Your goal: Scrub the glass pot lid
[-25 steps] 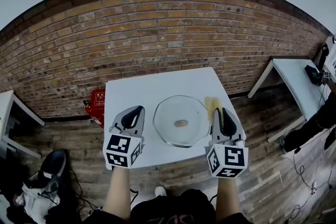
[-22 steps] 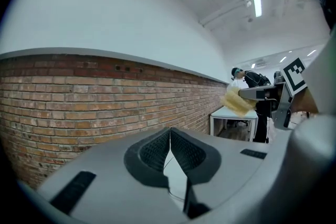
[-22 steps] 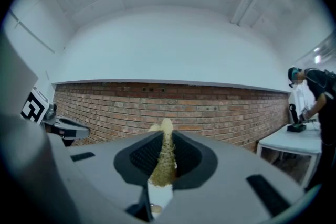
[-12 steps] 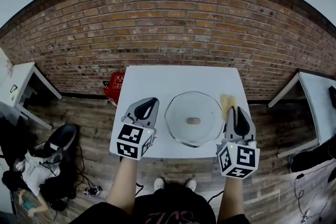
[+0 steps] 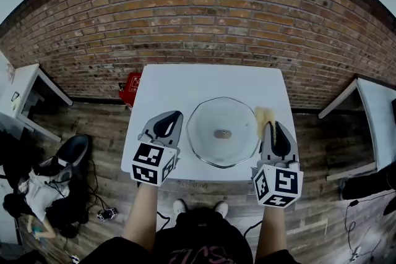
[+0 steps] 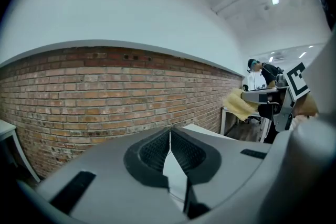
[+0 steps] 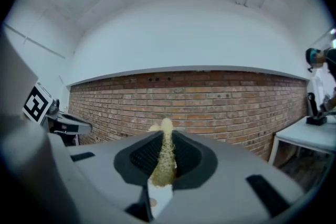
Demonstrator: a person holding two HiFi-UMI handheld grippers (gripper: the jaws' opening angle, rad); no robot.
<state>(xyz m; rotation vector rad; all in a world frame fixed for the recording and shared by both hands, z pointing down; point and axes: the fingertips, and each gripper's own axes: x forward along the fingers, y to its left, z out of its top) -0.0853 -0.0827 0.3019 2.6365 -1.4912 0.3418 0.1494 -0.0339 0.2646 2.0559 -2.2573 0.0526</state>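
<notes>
The round glass pot lid [image 5: 223, 131] lies flat on the white table [image 5: 185, 93], with its small knob [image 5: 223, 133] at the middle. My left gripper [image 5: 171, 119] hovers just left of the lid, jaws shut with nothing between them [image 6: 169, 150]. My right gripper [image 5: 270, 127] sits at the lid's right edge, shut on a yellow scrubbing sponge [image 5: 265, 115], which sticks out past the fingertips [image 7: 164, 157]. In the left gripper view the sponge [image 6: 239, 105] and the right gripper show at the far right.
A brick wall [image 5: 204, 15] runs behind the table. Wooden floor surrounds it, with a red box [image 5: 130, 88] at the table's back left corner. Other white tables stand at the left [image 5: 25, 93] and right [image 5: 374, 117]. A person crouches on the floor at lower left [image 5: 43, 191].
The head camera's view has shifted. Both grippers have sunk a little and stayed on either side of the lid. The grip on the sponge is unchanged.
</notes>
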